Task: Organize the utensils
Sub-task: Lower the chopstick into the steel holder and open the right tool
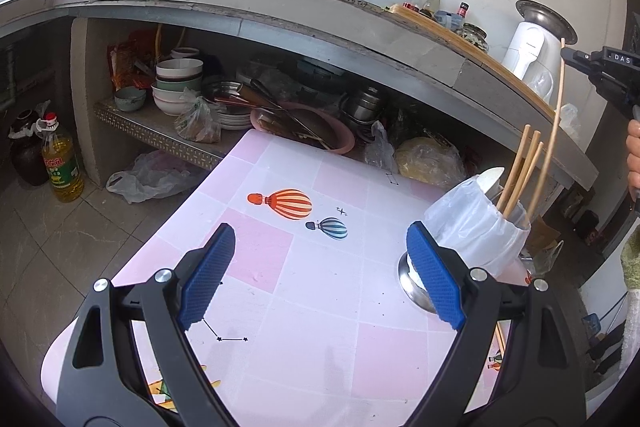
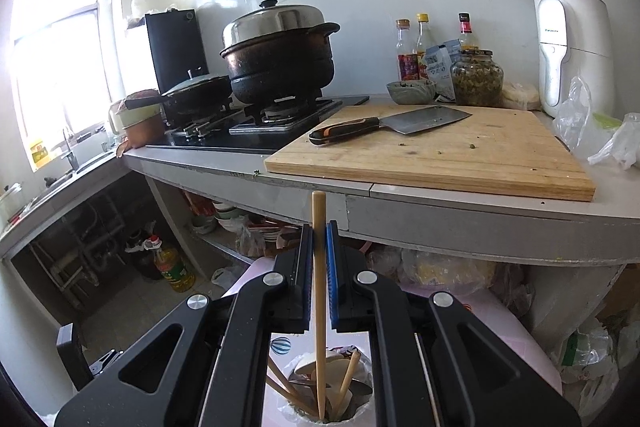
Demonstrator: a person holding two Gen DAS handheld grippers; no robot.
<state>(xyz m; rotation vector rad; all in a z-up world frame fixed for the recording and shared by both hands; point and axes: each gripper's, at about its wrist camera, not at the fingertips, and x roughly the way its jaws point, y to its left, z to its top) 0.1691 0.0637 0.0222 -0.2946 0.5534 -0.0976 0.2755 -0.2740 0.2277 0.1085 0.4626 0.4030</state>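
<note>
One chopstick (image 2: 319,291) stands upright, clamped between the closed blue pads of the right gripper (image 2: 319,267), its lower end inside the bag-wrapped utensil holder (image 2: 362,413) directly below. The left gripper (image 1: 320,275) hangs wide open and empty over the desk (image 1: 320,327), with that holder just beyond its right finger and three more chopsticks (image 1: 520,167) in it.

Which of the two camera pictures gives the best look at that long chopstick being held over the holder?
The left wrist view: it shows the held chopstick whole, from the right tool down into the bag-wrapped utensil holder. The right wrist view shows it close up but foreshortened, clamped between the blue pads, its tip among other chopsticks.
</note>
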